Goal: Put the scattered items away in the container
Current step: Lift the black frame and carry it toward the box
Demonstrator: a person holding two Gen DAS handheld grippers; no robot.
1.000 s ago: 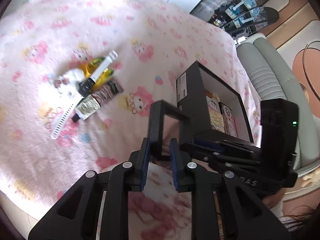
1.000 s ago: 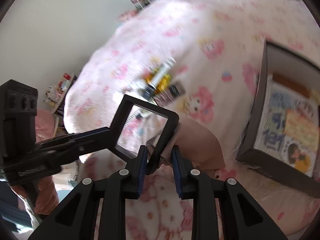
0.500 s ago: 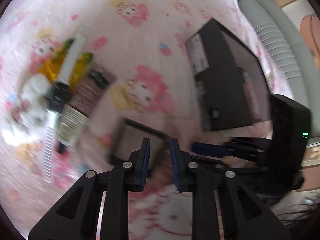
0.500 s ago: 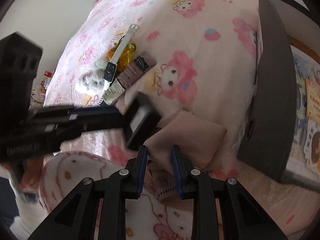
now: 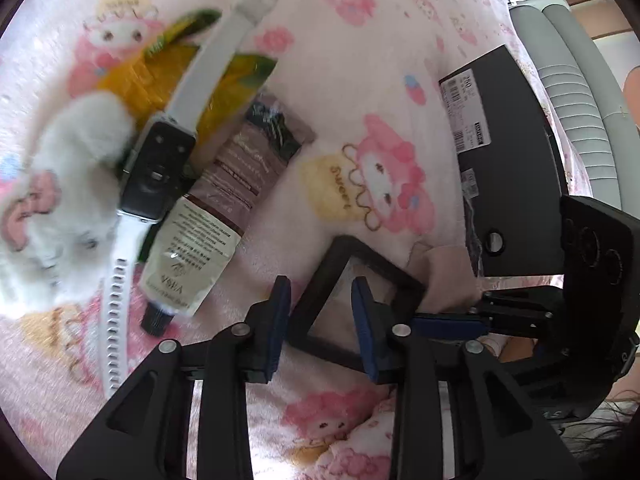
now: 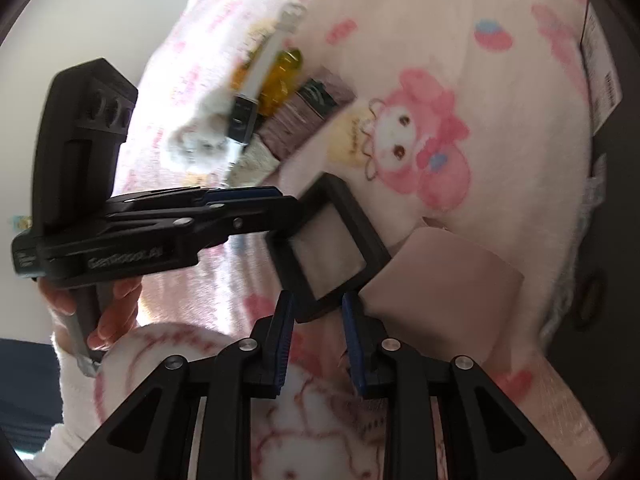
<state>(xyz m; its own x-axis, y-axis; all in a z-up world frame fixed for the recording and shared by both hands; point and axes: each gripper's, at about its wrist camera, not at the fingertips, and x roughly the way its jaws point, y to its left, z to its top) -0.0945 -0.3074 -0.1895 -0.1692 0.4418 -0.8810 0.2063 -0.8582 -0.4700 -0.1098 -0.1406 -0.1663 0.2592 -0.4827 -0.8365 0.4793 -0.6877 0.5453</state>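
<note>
We list a black square frame lying on the pink cartoon blanket, a beige pouch touching it. Our left gripper has just been widening, jaws apart around the frame's corner; our right gripper is clamped on another corner. Watch, tube and yellow packet lie heaped nearby; the black box stands beside.

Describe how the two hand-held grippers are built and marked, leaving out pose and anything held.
Both are black plastic. The left hand-held gripper and right hand-held gripper have two slim fingers with blue pads, silver screws and triangular cut-outs. From the side, the left one shows raised lettering and a boxy block with round holes.
</note>
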